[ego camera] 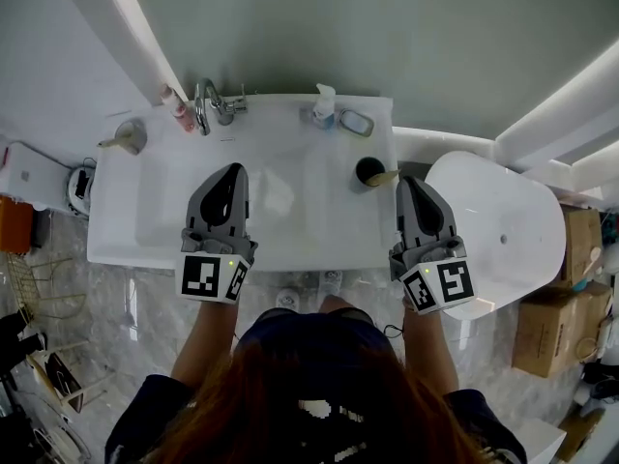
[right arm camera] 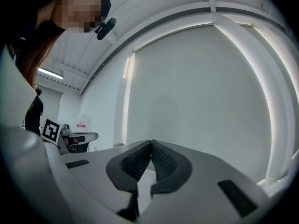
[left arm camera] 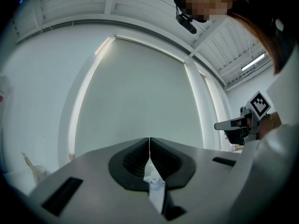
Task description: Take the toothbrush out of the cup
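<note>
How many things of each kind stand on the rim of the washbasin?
Cups: 2
Toothbrushes, in the cups: 2
Bottles or tubes: 2
Tap: 1
Oval dish: 1
Total: 8

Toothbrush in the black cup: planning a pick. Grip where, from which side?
Grip the exposed end of the pale toothbrush, leaning over the round black cup's right rim; probably come from the right, where the shut right gripper is closest.
</note>
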Motion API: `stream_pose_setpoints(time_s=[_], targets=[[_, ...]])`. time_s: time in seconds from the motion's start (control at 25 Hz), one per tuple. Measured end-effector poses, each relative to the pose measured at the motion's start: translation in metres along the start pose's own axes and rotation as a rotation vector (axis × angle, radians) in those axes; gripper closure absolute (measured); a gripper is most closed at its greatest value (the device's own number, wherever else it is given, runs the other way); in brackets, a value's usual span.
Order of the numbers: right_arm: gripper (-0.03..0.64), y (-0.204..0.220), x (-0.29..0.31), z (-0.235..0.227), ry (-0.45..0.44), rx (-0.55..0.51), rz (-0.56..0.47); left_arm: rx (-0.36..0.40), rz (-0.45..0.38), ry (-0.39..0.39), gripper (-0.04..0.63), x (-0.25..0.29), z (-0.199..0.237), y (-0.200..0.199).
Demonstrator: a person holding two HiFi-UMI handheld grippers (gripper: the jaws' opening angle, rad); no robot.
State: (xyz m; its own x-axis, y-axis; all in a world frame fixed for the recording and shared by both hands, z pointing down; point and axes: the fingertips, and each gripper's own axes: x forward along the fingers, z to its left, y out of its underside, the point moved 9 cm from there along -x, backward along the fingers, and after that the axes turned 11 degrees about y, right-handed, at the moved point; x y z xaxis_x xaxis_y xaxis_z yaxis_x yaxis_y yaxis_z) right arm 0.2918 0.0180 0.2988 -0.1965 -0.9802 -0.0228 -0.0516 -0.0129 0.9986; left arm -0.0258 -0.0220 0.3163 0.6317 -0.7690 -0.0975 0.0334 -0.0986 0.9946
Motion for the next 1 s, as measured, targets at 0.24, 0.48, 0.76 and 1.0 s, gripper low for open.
stream_pose_setpoints(time_s=[0.24,0.48,0.76,1.0], targets=[[0.591,-0.001,0.042,-0.053,-0.06,0.004,0.007,0.001,-0.011,-0.048,0.574,0.054,-0.01,0.004],[0.556,0.017,0.079,-0.088,-0.163,0.025,0.066,0.001,-0.005,-0.097,0.574,0.096,-0.018,0.015],[0.518,0.041,0.1,-0.1,-0.216,0.048,0.155,-0.009,0.022,-0.109,0.574,0.118,-0.02,0.026],[0.473,0.061,0.104,-0.105,-0.2,0.081,0.225,-0.02,0.037,-0.064,0.574,0.133,-0.011,0.033]])
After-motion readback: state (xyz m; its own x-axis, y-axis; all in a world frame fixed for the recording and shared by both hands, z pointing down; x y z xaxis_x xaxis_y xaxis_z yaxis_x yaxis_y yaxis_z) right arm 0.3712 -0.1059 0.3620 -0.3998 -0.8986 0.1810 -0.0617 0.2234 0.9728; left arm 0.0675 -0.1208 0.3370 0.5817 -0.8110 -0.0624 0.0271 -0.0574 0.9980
